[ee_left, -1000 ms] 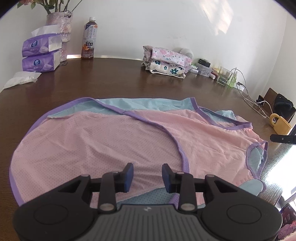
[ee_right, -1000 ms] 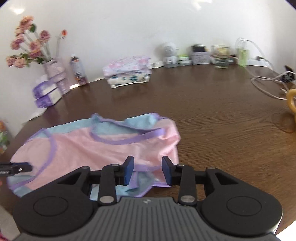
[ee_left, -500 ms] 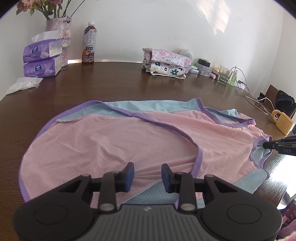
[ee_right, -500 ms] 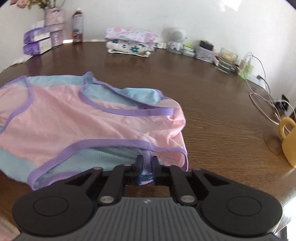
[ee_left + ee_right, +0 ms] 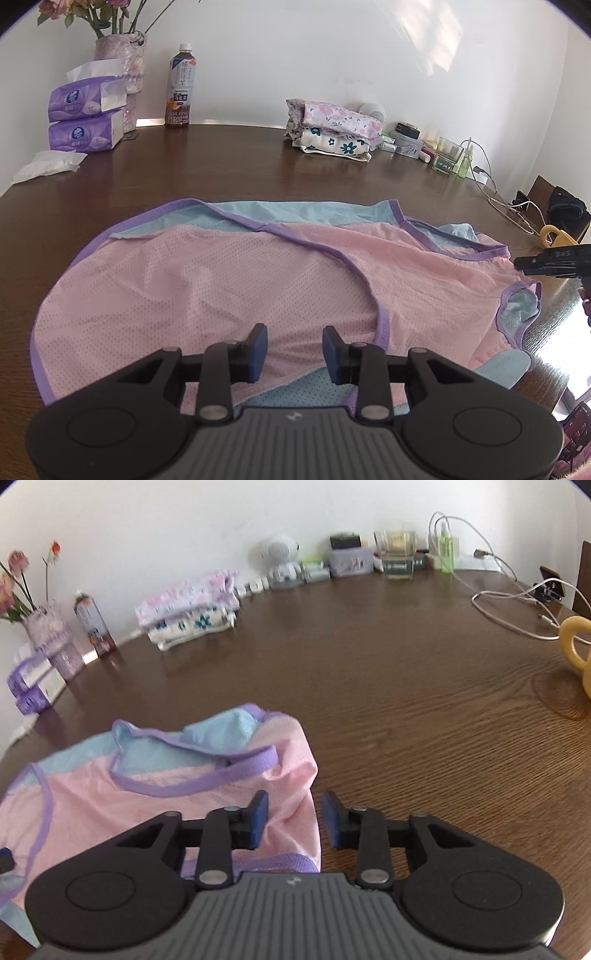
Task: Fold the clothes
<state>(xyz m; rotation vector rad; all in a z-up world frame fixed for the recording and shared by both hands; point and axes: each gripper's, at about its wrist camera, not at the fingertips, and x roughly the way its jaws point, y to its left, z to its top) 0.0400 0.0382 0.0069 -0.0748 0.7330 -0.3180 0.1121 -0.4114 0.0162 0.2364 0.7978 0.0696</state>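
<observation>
A pink and light-blue mesh garment (image 5: 229,288) with purple trim lies spread flat on the brown table (image 5: 147,177). My left gripper (image 5: 294,352) hovers open over its near edge, with pink cloth showing between the pads and nothing held. My right gripper (image 5: 294,821) is open too, low over the garment's (image 5: 147,812) right edge, where the cloth is bunched with a blue fold on top. In the left wrist view the right gripper (image 5: 546,261) shows as a dark tip by the garment's right side.
A stack of folded floral clothes (image 5: 334,131) sits at the back by the wall. A tea bottle (image 5: 179,92), tissue packs (image 5: 86,114) and a flower vase (image 5: 120,55) stand back left. A yellow mug (image 5: 576,653) and cables (image 5: 517,602) lie to the right.
The right gripper shut on the garment's purple hem half a second ago and has now let go and stands open. The right edge of the garment is more bunched. The left gripper drew back slightly.
</observation>
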